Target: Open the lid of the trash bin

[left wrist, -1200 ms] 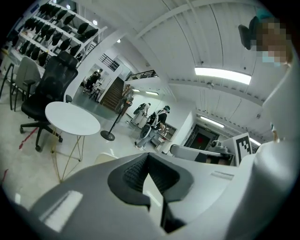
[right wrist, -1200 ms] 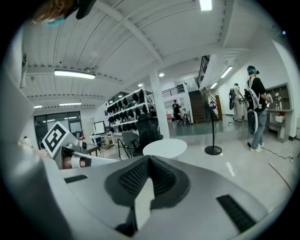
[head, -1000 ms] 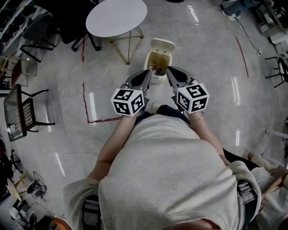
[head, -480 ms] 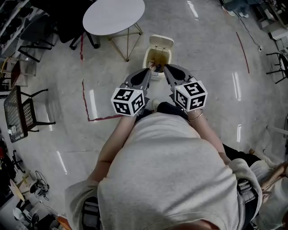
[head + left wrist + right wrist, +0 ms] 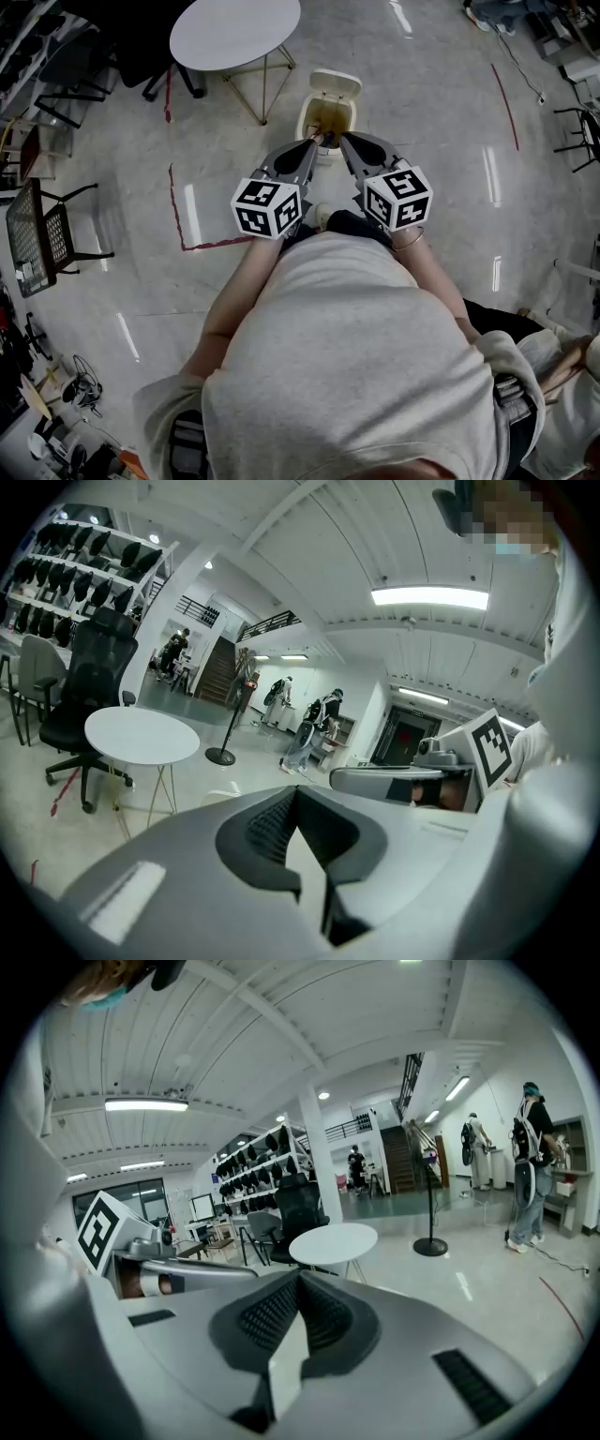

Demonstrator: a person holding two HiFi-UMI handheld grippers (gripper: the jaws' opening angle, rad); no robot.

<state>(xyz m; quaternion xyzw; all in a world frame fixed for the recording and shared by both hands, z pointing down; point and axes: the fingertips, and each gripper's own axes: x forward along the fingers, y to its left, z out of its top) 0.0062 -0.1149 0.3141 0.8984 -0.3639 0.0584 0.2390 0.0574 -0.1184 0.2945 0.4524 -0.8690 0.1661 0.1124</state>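
Note:
In the head view the small cream trash bin stands on the floor just beyond my feet. Its lid is swung up and back, and the yellowish inside shows. My left gripper and right gripper are held side by side, tips close together over the bin's near edge. Both are shut with nothing between the jaws. The left gripper view shows its jaws meeting at the tip and the right gripper beside it. In the right gripper view the jaws also meet. The bin is hidden in both gripper views.
A round white table on thin metal legs stands left of the bin, with a black office chair behind it. Red tape marks the floor at left. A black mesh chair sits at far left. Several people stand far off.
The bin sits slightly higher in the head view than a second ago. Both gripper tips have moved a little forward toward its near edge. Lid and jaws are unchanged.

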